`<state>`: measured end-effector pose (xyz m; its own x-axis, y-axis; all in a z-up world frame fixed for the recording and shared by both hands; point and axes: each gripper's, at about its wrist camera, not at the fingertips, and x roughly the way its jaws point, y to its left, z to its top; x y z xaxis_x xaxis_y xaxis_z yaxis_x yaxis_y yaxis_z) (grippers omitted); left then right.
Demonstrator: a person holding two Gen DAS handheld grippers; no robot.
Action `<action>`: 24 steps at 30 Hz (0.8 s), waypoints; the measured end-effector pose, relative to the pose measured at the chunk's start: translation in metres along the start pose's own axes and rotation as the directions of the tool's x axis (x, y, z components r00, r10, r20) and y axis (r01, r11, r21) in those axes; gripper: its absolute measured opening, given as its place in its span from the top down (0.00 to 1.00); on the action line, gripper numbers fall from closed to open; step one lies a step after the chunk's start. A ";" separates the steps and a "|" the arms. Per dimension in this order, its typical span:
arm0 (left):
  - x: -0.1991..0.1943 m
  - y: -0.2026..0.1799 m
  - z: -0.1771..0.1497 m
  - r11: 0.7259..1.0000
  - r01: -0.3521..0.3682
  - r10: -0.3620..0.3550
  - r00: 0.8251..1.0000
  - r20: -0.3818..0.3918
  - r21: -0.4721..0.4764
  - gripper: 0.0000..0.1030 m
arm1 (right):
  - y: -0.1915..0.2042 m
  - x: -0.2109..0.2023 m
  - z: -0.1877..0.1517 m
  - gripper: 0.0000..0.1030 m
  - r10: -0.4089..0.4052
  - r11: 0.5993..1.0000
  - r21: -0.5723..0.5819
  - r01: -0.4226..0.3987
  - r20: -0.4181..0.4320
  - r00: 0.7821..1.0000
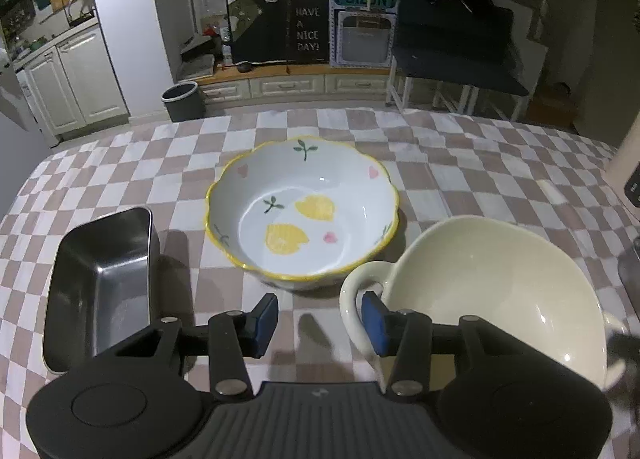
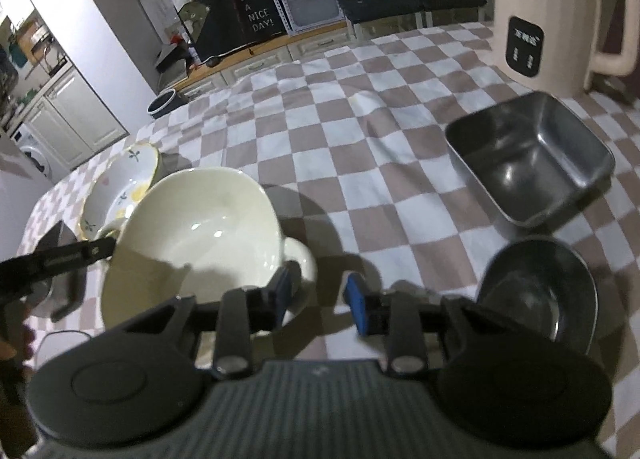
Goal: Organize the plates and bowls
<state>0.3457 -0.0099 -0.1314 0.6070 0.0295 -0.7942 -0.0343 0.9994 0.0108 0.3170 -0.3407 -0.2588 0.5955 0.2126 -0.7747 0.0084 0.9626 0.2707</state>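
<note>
Two grippers at cream bowl (image 1: pixel 480 291) on checkered counter (image 1: pixel 460 163): left gripper (image 1: pixel 320 325) and right gripper (image 2: pixel 320 297) each part-open, one pad inside a loop handle, not clamped.

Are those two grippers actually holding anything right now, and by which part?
Nothing is clamped yet. The left gripper and right gripper each straddle a loop handle of the cream bowl, one finger seemingly inside the loop, the outer pad standing clear.
</note>
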 end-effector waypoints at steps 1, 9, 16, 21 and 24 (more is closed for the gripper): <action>-0.001 0.002 -0.002 1.000 0.010 -0.010 1.000 -0.004 0.003 0.53 | -0.001 0.002 0.003 0.64 -0.004 1.000 0.005 0.004 0.006 1.000; -0.012 0.007 -0.018 0.998 0.065 -0.065 0.997 -0.030 0.000 0.52 | -0.002 0.008 0.013 0.62 -0.034 0.999 -0.017 0.035 0.031 0.999; -0.011 0.019 -0.015 0.989 0.128 -0.133 0.989 -0.066 -0.074 0.56 | -0.008 0.001 0.013 0.62 -0.026 0.999 0.029 0.026 0.028 0.999; -0.020 0.031 -0.010 0.961 0.216 -0.224 0.974 -0.027 -0.173 0.57 | -0.016 -0.014 0.018 0.57 0.031 0.996 0.081 -0.038 0.097 0.995; -0.023 0.028 -0.009 0.951 0.252 -0.260 0.965 -0.024 -0.180 0.55 | -0.017 -0.012 0.018 0.44 0.062 0.992 0.107 -0.070 0.076 0.995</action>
<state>0.3238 0.0176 -0.1183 0.5758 -0.2322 -0.7839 -0.0224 0.9540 -0.2990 0.3243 -0.3628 -0.2434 0.6544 0.2582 -0.7108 0.0531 0.9219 0.3837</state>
